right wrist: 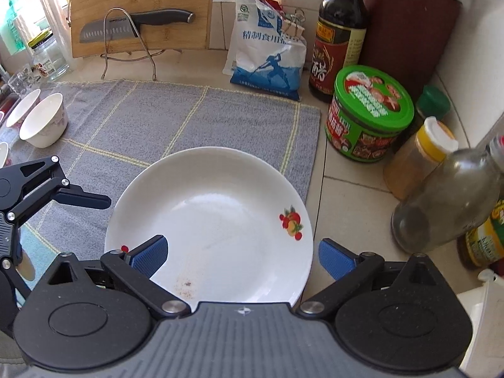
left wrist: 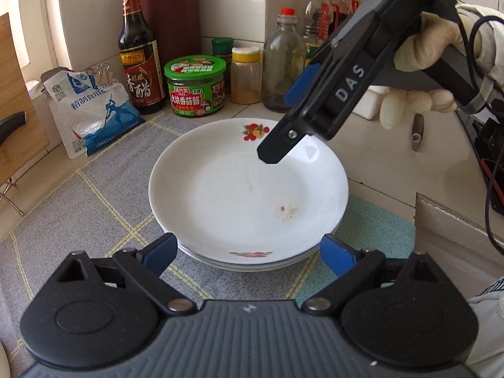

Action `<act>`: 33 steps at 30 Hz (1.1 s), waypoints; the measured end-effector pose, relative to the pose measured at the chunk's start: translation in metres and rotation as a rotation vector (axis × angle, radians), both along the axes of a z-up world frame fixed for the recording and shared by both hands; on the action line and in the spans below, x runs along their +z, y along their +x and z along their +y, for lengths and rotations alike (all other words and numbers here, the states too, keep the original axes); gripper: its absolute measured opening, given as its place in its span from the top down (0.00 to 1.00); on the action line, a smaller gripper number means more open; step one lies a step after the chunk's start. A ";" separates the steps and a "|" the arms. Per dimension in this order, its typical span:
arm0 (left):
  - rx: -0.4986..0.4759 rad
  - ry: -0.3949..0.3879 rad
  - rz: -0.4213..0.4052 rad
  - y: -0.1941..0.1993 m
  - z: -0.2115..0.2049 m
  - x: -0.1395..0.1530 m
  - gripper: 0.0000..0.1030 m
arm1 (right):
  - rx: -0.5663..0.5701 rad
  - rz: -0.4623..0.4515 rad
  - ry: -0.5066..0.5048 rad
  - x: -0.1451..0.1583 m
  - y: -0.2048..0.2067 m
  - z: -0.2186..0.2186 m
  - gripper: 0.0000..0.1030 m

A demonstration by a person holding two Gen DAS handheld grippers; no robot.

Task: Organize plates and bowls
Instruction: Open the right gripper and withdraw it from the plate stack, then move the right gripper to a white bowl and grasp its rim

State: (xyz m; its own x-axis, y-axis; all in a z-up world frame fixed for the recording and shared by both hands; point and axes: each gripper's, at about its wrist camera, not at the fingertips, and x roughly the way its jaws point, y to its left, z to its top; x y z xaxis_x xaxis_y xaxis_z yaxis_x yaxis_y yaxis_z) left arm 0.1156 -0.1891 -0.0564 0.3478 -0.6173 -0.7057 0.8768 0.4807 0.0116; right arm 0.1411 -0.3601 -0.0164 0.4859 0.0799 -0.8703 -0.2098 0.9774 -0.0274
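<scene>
Left wrist view shows your stack of plates (left wrist: 249,195) on the grey mat (left wrist: 94,201), brown crumbs on the top plate, with your left gripper (left wrist: 249,253) spread wide at its near rim and your right gripper (left wrist: 283,126) gaping empty over the far rim. Swing right and you could topple the glass bottle (right wrist: 447,201); the bowls (right wrist: 44,119) sit empty, well apart at the mat's far side.

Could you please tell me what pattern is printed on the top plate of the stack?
The top plate is white with small red-and-orange fruit motifs on its rim, clearest in the right wrist view.
</scene>
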 end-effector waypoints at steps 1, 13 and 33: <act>0.008 -0.012 -0.007 -0.001 0.002 0.003 0.06 | 0.019 -0.023 -0.028 0.002 0.001 0.006 0.00; 0.209 -0.084 -0.075 -0.006 0.035 0.021 0.04 | 0.167 -0.184 -0.101 0.021 0.012 0.056 0.00; 0.766 -0.019 -0.021 -0.041 0.140 0.007 0.02 | 0.447 -0.255 0.109 -0.003 0.014 0.170 0.00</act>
